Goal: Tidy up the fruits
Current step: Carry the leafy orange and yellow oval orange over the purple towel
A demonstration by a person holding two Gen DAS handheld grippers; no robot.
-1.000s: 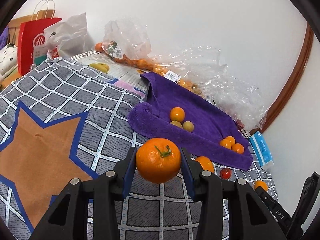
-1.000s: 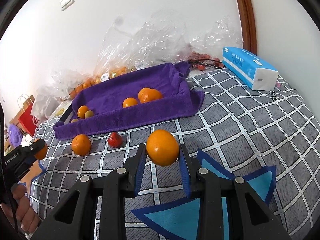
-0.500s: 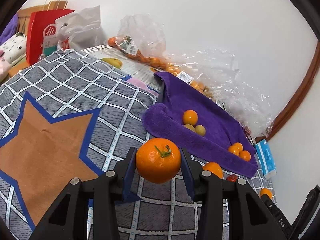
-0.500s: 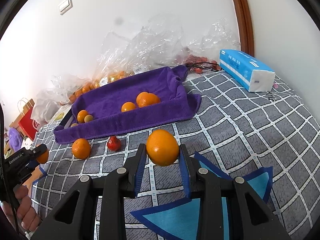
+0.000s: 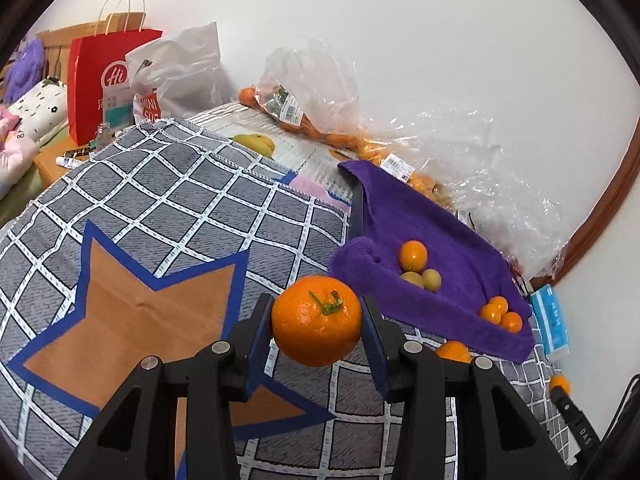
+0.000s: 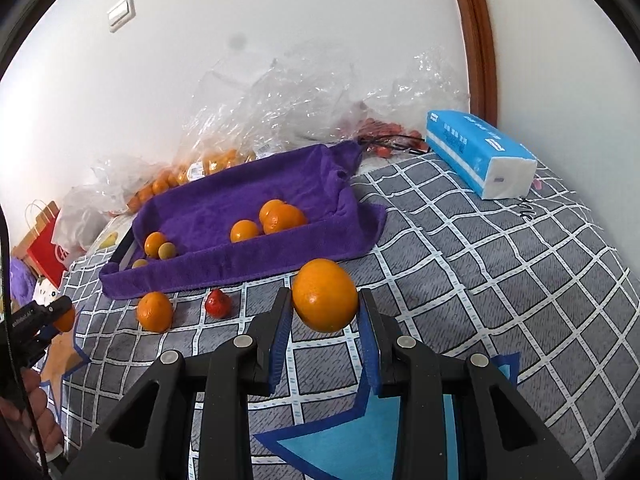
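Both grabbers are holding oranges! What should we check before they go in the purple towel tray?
1. Left hand-held gripper clamps the stemmed orange mandarin: ok.
2. Right hand-held gripper clamps the smooth orange fruit: ok.
3. Free room in the purple towel-lined tray: ok.
4. All fruit gathered: not ok, a loose orange and small red fruit sit outside.
5. Grip tightness: cannot tell.

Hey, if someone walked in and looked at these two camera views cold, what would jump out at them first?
Front and centre in each view, an orange is pinched between blue pads: the left gripper grips a stemmed orange, the right gripper a smooth orange. Behind them the purple towel lines a tray holding small fruit, with a loose orange and a red fruit on the checked blanket before it.
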